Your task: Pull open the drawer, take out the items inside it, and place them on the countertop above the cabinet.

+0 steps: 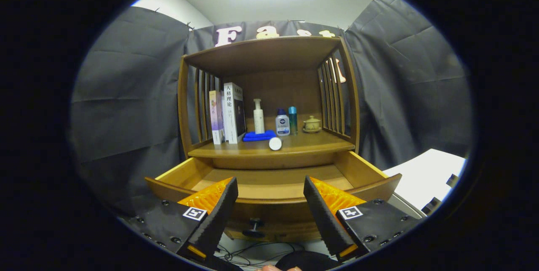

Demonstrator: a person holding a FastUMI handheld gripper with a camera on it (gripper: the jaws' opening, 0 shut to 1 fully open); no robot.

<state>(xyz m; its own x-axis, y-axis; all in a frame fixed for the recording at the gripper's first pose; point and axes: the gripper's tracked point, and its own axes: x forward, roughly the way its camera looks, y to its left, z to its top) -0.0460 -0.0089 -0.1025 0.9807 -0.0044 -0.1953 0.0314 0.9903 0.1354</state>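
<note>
Wooden drawer (269, 180) stands pulled open just beyond the hand-held gripper (269, 203), whose fingers are spread and hold nothing. Its visible floor looks bare. A white round item (275, 143) lies on the countertop (294, 146) above; probably little remains.

In the centre of the frame the drawer (269, 180) stands pulled open. At the bottom the gripper (269, 197) has its fingers spread apart, holding nothing. On the countertop (311, 143) above lies a white cylinder (275, 143) beside a blue cloth (259, 136).
</note>
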